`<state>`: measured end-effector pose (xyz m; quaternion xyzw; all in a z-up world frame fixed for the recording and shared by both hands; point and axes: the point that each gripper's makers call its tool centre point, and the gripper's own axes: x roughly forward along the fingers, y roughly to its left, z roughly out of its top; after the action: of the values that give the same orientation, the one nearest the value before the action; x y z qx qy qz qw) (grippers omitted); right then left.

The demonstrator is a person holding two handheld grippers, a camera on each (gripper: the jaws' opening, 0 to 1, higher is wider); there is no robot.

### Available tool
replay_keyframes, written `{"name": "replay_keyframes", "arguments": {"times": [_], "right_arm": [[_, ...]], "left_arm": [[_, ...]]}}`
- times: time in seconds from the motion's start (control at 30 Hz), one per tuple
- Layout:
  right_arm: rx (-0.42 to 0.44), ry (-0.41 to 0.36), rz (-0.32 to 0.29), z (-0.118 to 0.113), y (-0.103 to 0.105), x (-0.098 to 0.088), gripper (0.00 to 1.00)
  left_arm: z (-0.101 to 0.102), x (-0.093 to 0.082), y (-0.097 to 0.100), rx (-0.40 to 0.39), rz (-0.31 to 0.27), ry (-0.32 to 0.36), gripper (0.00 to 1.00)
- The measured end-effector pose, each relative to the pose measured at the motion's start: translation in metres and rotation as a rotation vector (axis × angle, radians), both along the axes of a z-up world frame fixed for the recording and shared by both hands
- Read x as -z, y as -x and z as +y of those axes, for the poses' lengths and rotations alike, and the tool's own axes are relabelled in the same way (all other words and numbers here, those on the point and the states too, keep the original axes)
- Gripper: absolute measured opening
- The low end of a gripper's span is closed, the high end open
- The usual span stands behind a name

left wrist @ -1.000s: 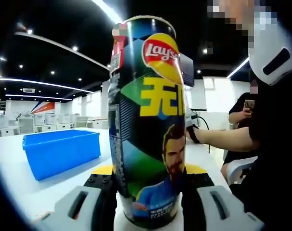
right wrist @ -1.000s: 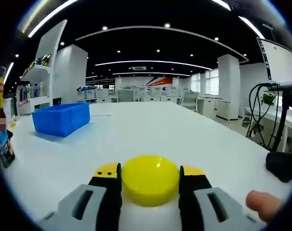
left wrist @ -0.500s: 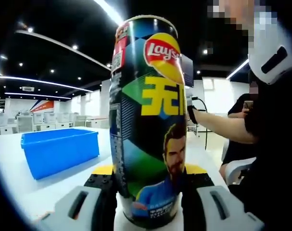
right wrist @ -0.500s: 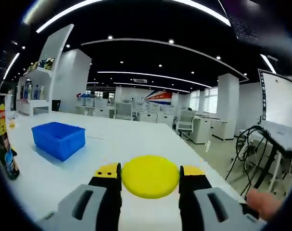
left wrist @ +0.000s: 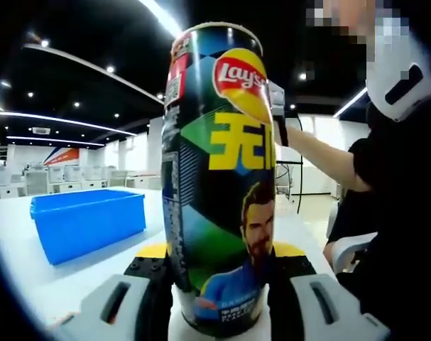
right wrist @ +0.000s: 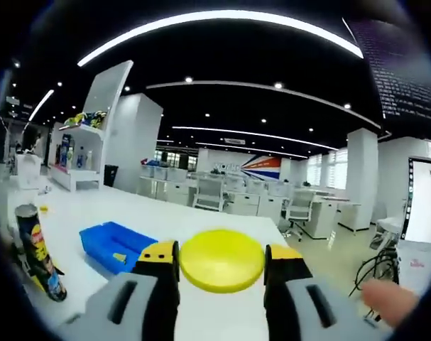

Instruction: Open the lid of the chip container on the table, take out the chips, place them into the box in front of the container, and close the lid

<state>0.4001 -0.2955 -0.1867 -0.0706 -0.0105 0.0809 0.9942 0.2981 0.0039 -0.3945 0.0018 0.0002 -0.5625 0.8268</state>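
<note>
The left tongs squeeze the tall can standing straight up, while the right tongs pinch the yellow lid, with the blue box low to their left.

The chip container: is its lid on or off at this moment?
Off. The yellow lid is held between the right gripper fingers, well away from the chip container, which stands upright on the table.

Left tool — grey bodies; black jaws, yellow tips.
</note>
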Motion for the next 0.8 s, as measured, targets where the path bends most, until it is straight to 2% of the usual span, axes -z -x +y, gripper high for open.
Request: {"name": "replay_keyframes", "arguments": {"times": [0.27, 0.53, 0.8], "right_arm": [[-0.071, 0.014, 0.012, 0.023, 0.006, -0.011, 0.44], [-0.164, -0.037, 0.031, 0.051, 0.014, -0.018, 0.44], [-0.282, -0.001, 0.037, 0.102, 0.027, -0.025, 0.44]], "left_arm": [[0.001, 0.000, 0.000, 0.000, 0.000, -0.001, 0.52], [0.001, 0.000, 0.000, 0.000, 0.000, -0.002, 0.52], [0.000, 0.001, -0.001, 0.000, 0.000, -0.003, 0.52]]}}
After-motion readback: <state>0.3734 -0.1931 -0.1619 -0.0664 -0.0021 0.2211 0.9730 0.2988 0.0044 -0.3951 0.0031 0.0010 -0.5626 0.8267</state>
